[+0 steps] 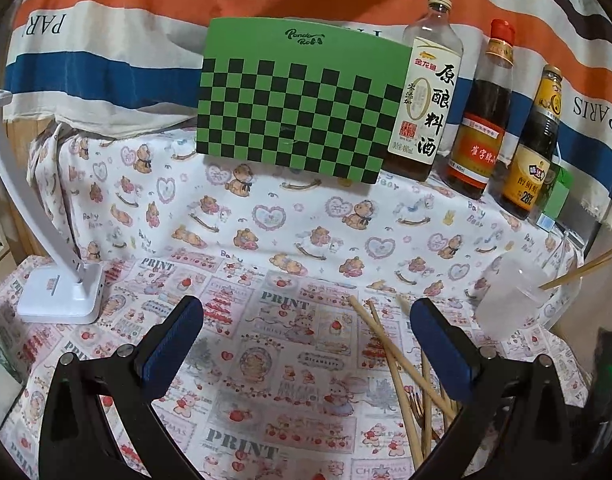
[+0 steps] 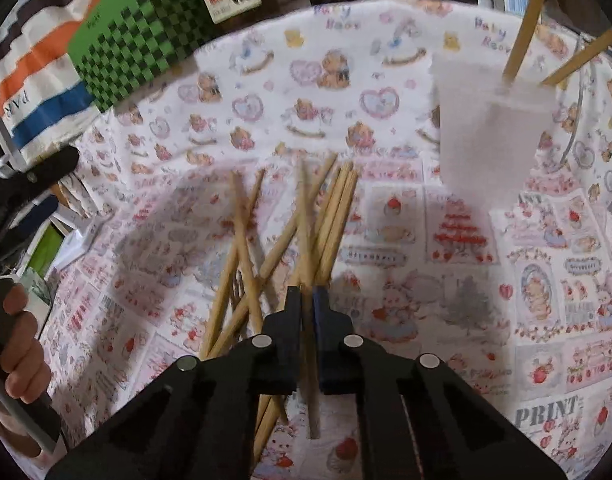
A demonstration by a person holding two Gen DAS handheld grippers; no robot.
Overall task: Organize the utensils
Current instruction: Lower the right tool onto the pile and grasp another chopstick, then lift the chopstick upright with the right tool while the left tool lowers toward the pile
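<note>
Several wooden chopsticks lie in a loose crossed pile on the printed cloth; they also show at the lower right of the left wrist view. My right gripper is shut on one chopstick that runs between its pads, over the pile. A frosted plastic cup stands to the upper right with two chopsticks leaning in it; it also shows in the left wrist view. My left gripper is open and empty, left of the pile.
A green checkered box and three sauce bottles stand at the back. A white lamp base sits at the left. The left gripper and the hand holding it show at the left edge of the right wrist view.
</note>
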